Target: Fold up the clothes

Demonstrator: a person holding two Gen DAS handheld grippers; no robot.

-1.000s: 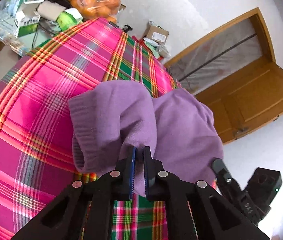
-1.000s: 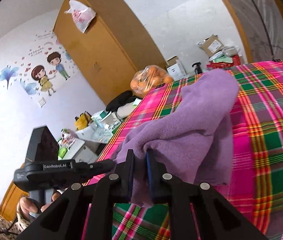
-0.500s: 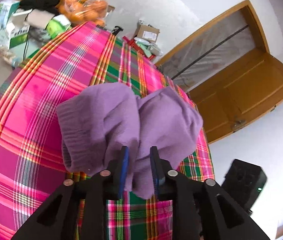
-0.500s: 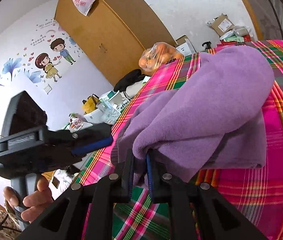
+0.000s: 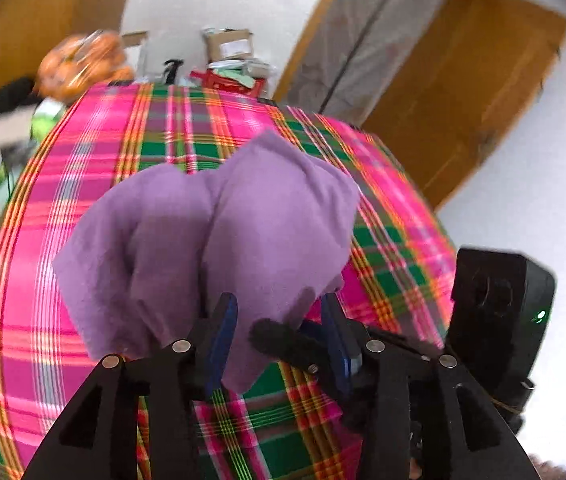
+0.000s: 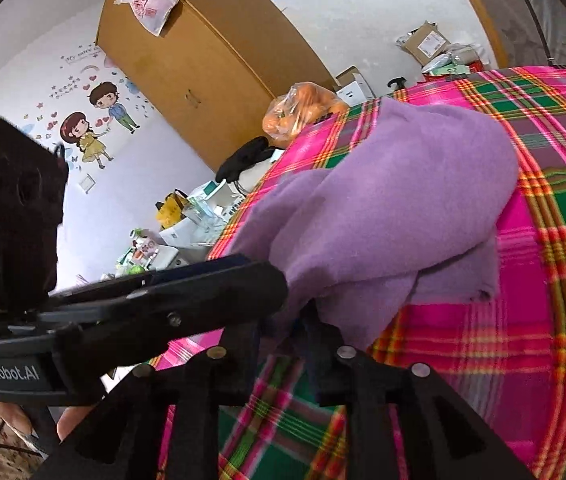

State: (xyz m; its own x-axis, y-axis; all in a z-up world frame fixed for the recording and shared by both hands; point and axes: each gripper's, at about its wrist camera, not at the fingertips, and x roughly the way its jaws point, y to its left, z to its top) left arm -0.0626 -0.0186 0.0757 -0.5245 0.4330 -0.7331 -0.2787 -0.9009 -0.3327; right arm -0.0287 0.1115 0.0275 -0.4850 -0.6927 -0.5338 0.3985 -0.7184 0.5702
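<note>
Both jaws parted (slightly), purple garment (image 5: 219, 240) hem between them

The garment (image 5: 219, 248) is plain lilac purple. The cloth (image 5: 43, 280) under it is plaid in hot pink and green with orange, yellow and white stripes. The left tongs (image 5: 279, 332) are black with blue pads (image 5: 221, 336). The wardrobe (image 6: 219, 60) is ochre brown.

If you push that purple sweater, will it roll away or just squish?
Probably squish. The purple sweater is bunched in soft folds and sags where it lies, so it looks floppy. Its fuzzy knit should likely grip the plaid cloth rather than slide, and a heap like that seems unlikely to roll.
</note>
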